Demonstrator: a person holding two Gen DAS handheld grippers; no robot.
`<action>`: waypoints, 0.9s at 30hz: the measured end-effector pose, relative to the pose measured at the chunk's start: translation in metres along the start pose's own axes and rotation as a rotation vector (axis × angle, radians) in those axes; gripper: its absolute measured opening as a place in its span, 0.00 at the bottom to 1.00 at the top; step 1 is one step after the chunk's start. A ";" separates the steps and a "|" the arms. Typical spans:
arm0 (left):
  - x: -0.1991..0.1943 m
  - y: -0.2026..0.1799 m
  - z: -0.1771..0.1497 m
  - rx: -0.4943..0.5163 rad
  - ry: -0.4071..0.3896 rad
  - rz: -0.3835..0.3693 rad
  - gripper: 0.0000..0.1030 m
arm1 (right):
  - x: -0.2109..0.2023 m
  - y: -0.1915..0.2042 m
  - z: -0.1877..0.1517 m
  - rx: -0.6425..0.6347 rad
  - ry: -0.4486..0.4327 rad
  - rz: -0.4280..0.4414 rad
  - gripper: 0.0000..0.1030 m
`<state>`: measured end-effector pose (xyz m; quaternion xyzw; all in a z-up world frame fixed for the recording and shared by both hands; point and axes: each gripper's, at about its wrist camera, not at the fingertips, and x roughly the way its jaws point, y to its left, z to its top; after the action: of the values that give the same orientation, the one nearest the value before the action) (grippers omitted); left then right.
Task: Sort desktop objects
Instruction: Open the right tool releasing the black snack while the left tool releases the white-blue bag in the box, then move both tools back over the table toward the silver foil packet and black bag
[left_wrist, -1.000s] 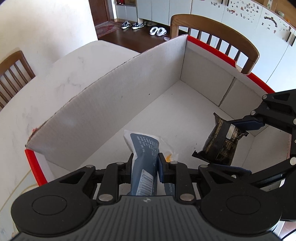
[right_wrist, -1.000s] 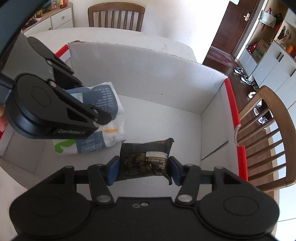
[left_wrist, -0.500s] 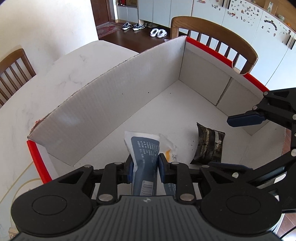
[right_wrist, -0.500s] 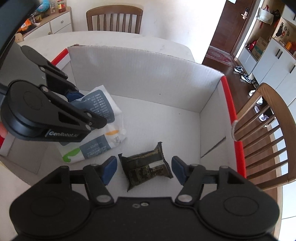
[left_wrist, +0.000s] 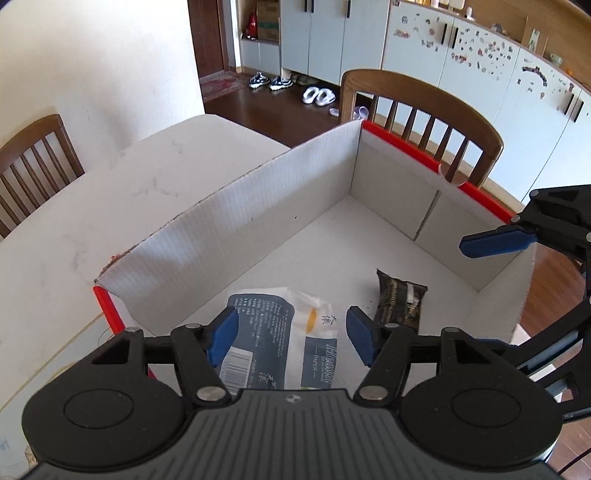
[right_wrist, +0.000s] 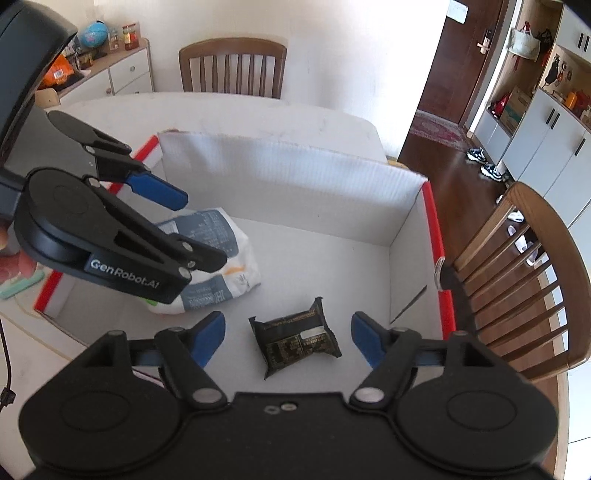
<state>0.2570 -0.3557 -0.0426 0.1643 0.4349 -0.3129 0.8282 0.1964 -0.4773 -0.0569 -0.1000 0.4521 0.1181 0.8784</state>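
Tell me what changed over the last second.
The left gripper opened and dropped the tissue pack onto the floor of the box. The right gripper released the dark packet beside it half a second sooner. Both have pulled up and back. The box has not moved.

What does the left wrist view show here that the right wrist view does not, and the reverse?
Only the left wrist view shows the sticker-covered cabinet doors and white slippers on the floor. Only the right wrist view shows the globe on a sideboard, the dark entrance door and the "GenRobot.AI" lettering on the left claw. Both show the cardboard box, with the tissue pack and the dark packet lying loose on its floor, and both claws open, including the right claw.
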 end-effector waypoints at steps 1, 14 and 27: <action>-0.003 0.000 -0.001 0.000 -0.005 -0.003 0.62 | -0.001 0.002 0.000 0.002 -0.005 0.002 0.74; -0.051 0.007 -0.017 -0.065 -0.089 -0.009 0.62 | -0.046 0.008 -0.003 0.023 -0.093 0.005 0.77; -0.108 0.021 -0.055 -0.077 -0.192 -0.026 0.70 | -0.071 0.045 -0.007 0.042 -0.141 -0.023 0.78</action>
<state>0.1909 -0.2701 0.0149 0.0961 0.3674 -0.3208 0.8677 0.1379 -0.4446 -0.0054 -0.0779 0.3903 0.1053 0.9113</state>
